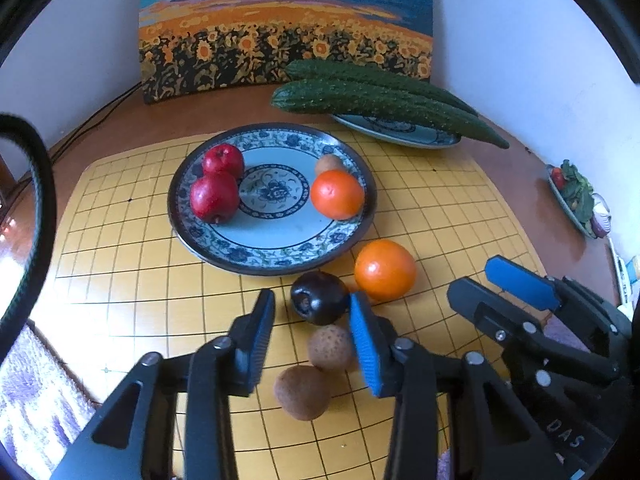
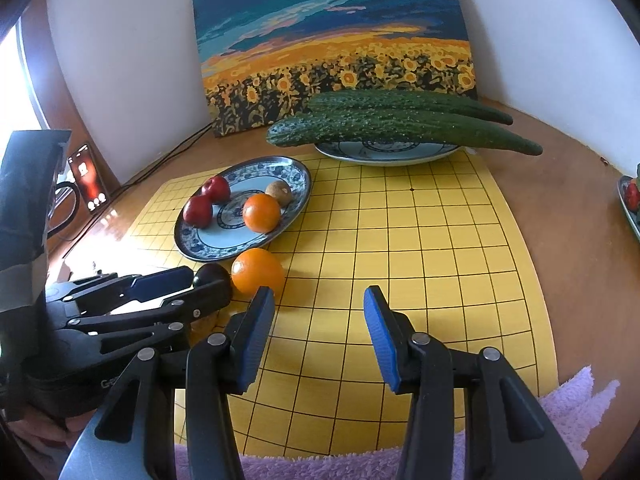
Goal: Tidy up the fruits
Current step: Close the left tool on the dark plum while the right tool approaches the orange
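A blue-patterned plate (image 1: 276,248) (image 2: 192,246) on the yellow grid board holds two red apples (image 1: 214,196), an orange (image 1: 337,194) and a small brown fruit (image 1: 329,163). In front of the plate lie a loose orange (image 1: 385,269) (image 2: 257,271), a dark plum (image 1: 319,297) (image 2: 211,274) and two brown fruits (image 1: 330,347) (image 1: 302,392). My left gripper (image 1: 314,340) is open, low over the plum and brown fruits, its fingers on either side of them. My right gripper (image 2: 318,336) is open and empty over bare board, right of the loose orange.
A second plate (image 1: 396,130) (image 2: 384,152) at the back carries two long cucumbers (image 1: 384,100) (image 2: 400,128). A sunflower painting (image 1: 286,24) leans on the wall. A dish of vegetables (image 1: 576,200) sits at the right edge. A purple towel (image 2: 560,412) lies at the front.
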Motion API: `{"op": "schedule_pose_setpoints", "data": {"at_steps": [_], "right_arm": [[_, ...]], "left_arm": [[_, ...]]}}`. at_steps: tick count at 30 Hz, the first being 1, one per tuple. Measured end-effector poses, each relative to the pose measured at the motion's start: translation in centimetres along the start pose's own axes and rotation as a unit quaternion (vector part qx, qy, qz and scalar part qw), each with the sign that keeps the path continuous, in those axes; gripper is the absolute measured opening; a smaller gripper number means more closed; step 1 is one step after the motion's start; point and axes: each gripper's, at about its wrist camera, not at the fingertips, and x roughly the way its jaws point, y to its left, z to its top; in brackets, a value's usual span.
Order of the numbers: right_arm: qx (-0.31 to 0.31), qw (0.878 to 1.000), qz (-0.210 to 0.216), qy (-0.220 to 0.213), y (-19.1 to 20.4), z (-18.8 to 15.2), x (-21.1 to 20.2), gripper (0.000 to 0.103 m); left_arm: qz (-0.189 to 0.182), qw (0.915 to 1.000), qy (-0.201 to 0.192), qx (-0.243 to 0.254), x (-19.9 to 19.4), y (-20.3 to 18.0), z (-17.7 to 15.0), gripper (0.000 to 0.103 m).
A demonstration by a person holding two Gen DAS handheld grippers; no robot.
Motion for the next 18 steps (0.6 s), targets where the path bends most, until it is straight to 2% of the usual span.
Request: {"op": "schedule_pose_setpoints", "data": {"at_steps": [18], "right_arm": [[-0.001,1.0,0.003,0.006,1.0,0.3,0.1,0.048]], "left_arm": [[-0.009,0.9995,-0.024,-0.017,-2.3,1.6,-0.3,0.031]]}}
